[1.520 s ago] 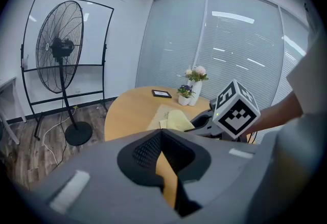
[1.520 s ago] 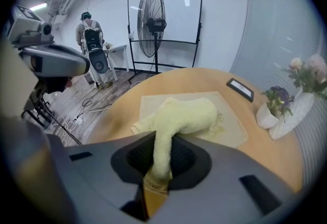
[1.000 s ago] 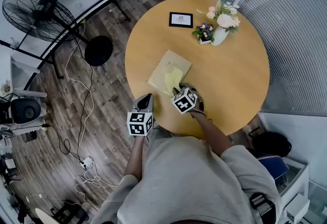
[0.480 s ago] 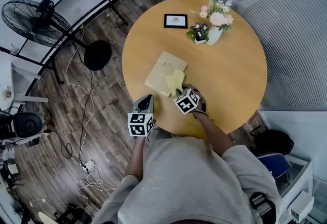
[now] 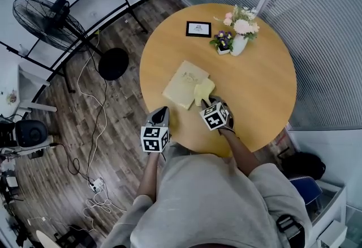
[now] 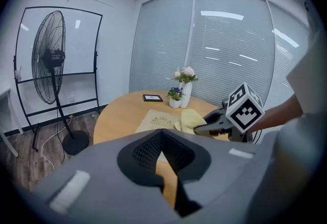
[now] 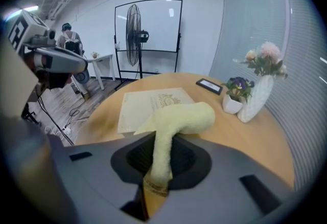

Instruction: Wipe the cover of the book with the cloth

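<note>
A round wooden table (image 5: 266,88) with a smooth, honey-coloured top stands on a dark plank floor (image 5: 121,128), close to a wall of glass hung with pale slatted blinds (image 5: 322,26). The book (image 5: 182,84), its cream cover face up, lies flat on the table's near-left part. The right gripper (image 5: 206,103) has its jaws clamped on one end of the yellow cloth (image 5: 203,90). The cloth's free end curls forward and rests on the near right edge of the cover, spilling partly onto the bare wood beside it. The left gripper (image 5: 160,111) is held at the near rim of the table, apart from the book. Its jaws are drawn together with nothing between them. Toward the far side of the table a small black picture frame (image 5: 198,29) lies by itself. Just right of it, a white vase of pink and white flowers (image 5: 240,43) stands beside a little pot of purple blooms (image 5: 224,44). Off the table to the left, a tall pedestal fan (image 5: 48,15) stands on a round black base (image 5: 113,64), next to a black-framed board on legs (image 7: 153,34). White cables (image 5: 97,102) trail across the floor to a power strip (image 5: 96,182).
</note>
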The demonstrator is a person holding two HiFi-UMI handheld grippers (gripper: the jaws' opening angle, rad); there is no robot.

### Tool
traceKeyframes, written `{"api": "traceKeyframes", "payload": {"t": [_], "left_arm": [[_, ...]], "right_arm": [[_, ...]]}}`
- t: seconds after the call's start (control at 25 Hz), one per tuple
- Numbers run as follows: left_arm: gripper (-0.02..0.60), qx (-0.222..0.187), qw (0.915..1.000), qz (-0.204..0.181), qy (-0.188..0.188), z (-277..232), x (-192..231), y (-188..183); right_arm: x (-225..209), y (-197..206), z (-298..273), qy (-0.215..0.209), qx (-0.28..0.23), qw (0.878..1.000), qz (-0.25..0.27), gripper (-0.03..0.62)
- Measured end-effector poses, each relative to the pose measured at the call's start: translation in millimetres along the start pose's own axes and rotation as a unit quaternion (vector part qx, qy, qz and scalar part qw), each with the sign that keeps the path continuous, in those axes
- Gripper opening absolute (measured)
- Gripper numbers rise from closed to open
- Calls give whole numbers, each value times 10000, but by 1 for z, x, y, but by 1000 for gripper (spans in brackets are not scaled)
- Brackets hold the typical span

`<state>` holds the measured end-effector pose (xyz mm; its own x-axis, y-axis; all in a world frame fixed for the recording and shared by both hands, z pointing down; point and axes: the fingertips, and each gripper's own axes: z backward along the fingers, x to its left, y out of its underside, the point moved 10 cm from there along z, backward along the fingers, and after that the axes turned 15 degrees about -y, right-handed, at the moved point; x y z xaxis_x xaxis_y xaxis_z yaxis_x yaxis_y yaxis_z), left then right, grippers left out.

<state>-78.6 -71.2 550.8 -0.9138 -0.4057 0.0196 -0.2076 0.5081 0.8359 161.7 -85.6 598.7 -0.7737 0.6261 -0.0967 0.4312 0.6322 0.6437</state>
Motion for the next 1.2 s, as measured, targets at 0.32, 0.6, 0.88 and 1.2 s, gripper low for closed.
{"api": "traceKeyframes", "payload": {"t": [0.32, 0.6, 0.88, 1.2], "left_arm": [[11, -122, 9997, 10, -198, 17, -3, 0], [11, -283, 9985, 116, -453, 28, 2, -2], [11, -435, 9971, 168, -596, 39, 21, -13], [11, -675, 9948, 244, -730, 54, 54, -25]], "right_arm": [[9, -12, 34, -50, -695, 9973, 250, 63], [18, -33, 58, -76, -1417, 9887, 485, 63], [28, -57, 75, -44, -1844, 9815, 520, 63], [55, -88, 81, -37, -2172, 9739, 658, 63]]}}
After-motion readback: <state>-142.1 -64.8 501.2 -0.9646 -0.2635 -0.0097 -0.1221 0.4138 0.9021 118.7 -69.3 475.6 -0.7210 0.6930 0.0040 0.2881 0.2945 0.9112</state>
